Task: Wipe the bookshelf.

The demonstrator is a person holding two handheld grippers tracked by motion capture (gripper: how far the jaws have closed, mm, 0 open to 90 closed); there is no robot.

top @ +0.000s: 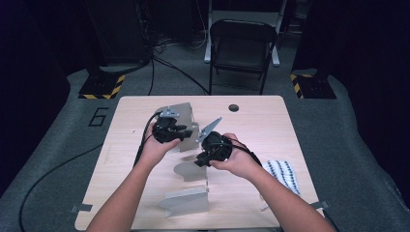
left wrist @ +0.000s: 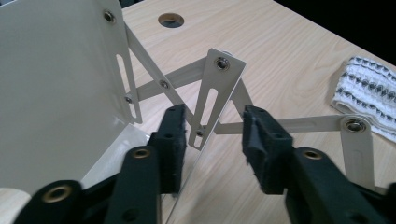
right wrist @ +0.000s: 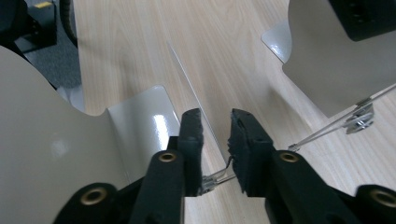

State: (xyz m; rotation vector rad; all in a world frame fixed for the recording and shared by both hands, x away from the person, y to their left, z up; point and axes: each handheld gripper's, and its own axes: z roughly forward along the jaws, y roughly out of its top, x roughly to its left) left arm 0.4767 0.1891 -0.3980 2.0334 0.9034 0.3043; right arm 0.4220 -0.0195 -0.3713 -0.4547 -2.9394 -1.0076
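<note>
Nearest the counter's front edge stands one cream metal plate (top: 186, 202) of an expandable bookend rack (top: 191, 159), its plates linked by scissor struts (left wrist: 187, 77); the far plate (top: 186, 118) stands toward the back edge. The plates stand upright so the lattice can slide. Left tongs (left wrist: 212, 135): spread about halfway, straddling a slotted strut (left wrist: 217, 93), pads apart from it. Right tongs (right wrist: 216, 140): narrowly parted around a thin strut edge (right wrist: 196, 102) at mid-counter; contact cannot be told. A patterned cloth (top: 285, 175) lies by the right edge.
</note>
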